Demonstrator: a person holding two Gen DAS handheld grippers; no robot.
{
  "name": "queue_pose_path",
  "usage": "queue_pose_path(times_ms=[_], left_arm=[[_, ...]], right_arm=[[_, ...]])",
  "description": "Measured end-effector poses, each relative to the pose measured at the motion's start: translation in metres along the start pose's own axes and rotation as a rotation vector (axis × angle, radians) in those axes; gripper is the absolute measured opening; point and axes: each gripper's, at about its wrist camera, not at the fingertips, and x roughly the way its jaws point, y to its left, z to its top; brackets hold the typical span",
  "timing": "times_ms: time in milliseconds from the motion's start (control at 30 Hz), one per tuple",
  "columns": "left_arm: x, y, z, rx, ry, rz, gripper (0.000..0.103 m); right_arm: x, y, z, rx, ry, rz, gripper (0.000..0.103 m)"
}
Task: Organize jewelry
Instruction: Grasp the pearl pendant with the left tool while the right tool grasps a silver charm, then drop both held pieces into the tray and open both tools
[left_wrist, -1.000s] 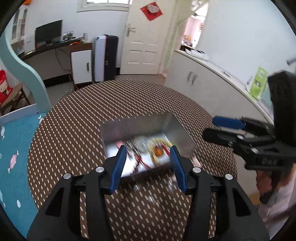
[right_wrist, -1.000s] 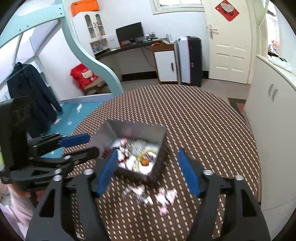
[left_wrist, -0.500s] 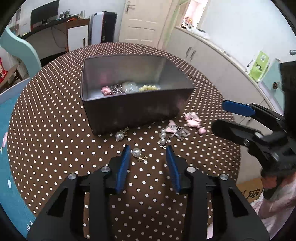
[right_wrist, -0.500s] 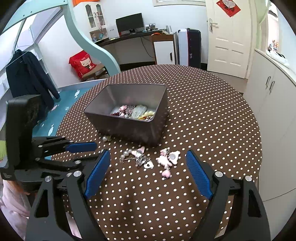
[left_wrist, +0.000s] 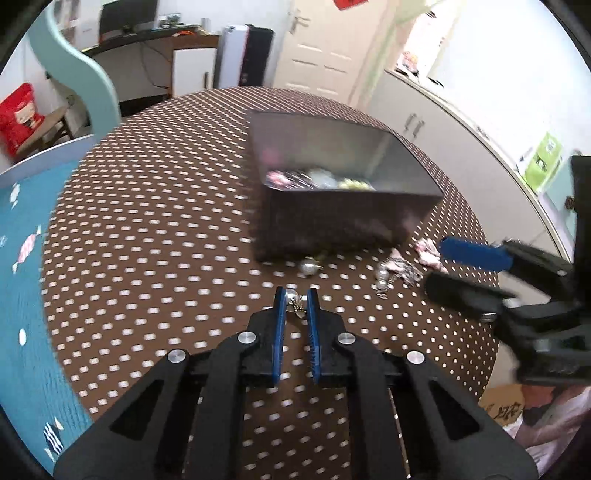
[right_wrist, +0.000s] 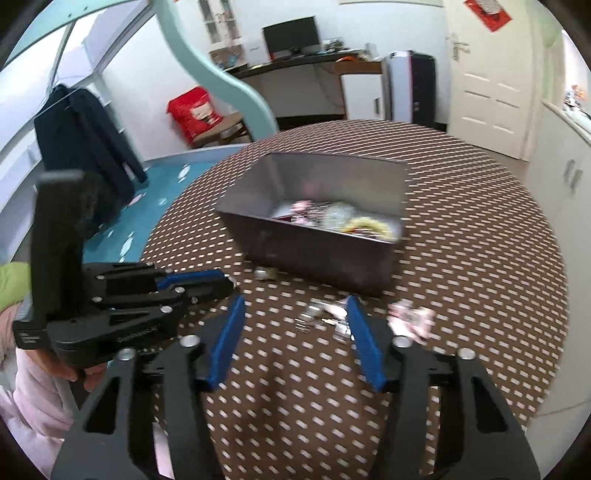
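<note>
Plainly, the biggest risk is the grey metal box (left_wrist: 343, 218): a careless swing could knock it and spill its jewelry. The left gripper (left_wrist: 295, 301), jaws nearly closed, pinches a small pearl earring (left_wrist: 293, 297) just above the brown polka-dot tablecloth (left_wrist: 147, 240); its thin hook could slip. The right gripper (right_wrist: 295, 314) hovers wide open, empty, near a silvery chain tangle (right_wrist: 321, 319).

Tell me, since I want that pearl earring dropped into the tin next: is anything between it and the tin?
The pearl earring sits between the left tool's fingers. Another pearl piece lies ahead against the metal tin's near wall, which itself must be cleared.
</note>
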Motion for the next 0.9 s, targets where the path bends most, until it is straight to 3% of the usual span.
queue_pose_path(times_ms=[167, 233, 433, 533, 900], left_arm=[[-0.014, 0.018, 0.002, -0.037, -0.024, -0.006, 0.011], [-0.016, 0.025, -0.001, -0.043, -0.024, -0.014, 0.011], [-0.020, 0.040, 0.000, -0.040, -0.017, -0.042, 0.011], [-0.019, 0.042, 0.001, -0.021, -0.008, -0.039, 0.011], [-0.034, 0.030, 0.020, -0.010, -0.078, -0.074, 0.011]], right_arm=[[0.040, 0.020, 0.013, -0.025, 0.065, -0.020, 0.029], [0.052, 0.025, 0.016, -0.022, 0.084, -0.031, 0.029], [0.072, 0.037, 0.019, -0.047, 0.102, -0.146, 0.029], [0.077, 0.047, 0.018, -0.106, 0.080, -0.209, 0.020], [0.056, 0.031, 0.016, -0.047, 0.053, -0.142, 0.019]])
